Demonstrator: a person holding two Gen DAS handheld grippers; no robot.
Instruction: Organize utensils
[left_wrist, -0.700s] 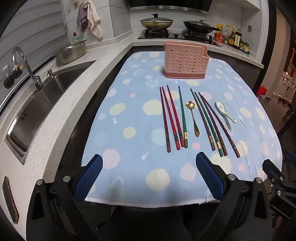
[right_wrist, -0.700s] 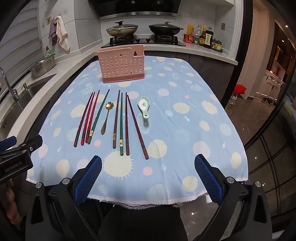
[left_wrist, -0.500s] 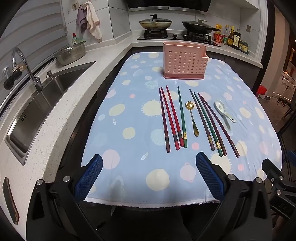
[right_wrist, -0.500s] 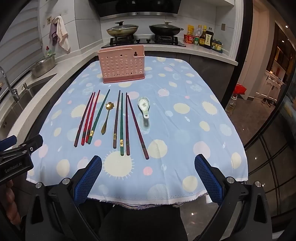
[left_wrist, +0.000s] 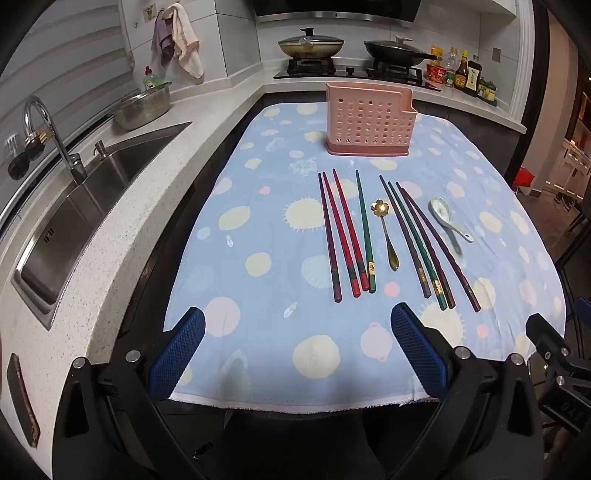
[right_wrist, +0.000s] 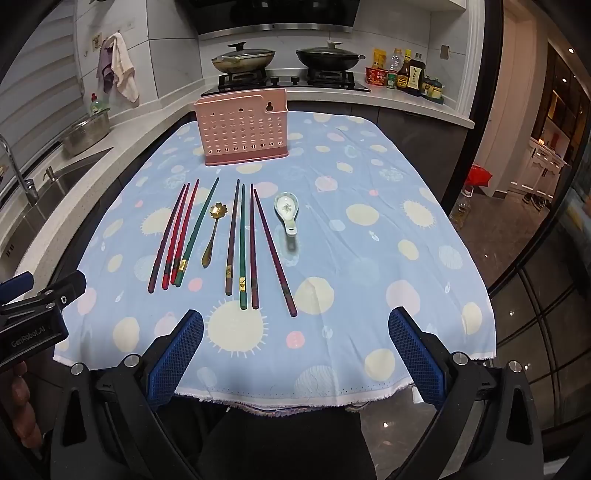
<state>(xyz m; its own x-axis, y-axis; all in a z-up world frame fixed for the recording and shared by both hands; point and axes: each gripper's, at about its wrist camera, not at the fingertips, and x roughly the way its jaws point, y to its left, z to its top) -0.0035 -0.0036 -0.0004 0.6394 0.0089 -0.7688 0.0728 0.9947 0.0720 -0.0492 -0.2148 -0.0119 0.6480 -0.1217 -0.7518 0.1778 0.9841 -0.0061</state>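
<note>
Both your claws are spread wide and empty: left gripper (left_wrist: 297, 354), right gripper (right_wrist: 295, 354), both over the near edge of the tablecloth (right_wrist: 406, 206). Chopsticks (right_wrist: 242, 243) lie mid-cloth in two bunches, gold spoon (right_wrist: 212, 236) between them, ceramic spoon (right_wrist: 288, 208) just right. Pink holder (right_wrist: 242, 134) stands toward the far edge. The sticks look light, stiff and slick; pinch one mid-shaft. The ceramic spoon is likely fragile; take its handle.

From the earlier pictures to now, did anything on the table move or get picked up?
No visible change. The chopsticks, gold spoon, white spoon and pink holder lie as before; left claw and right claw remain open and empty.
</note>
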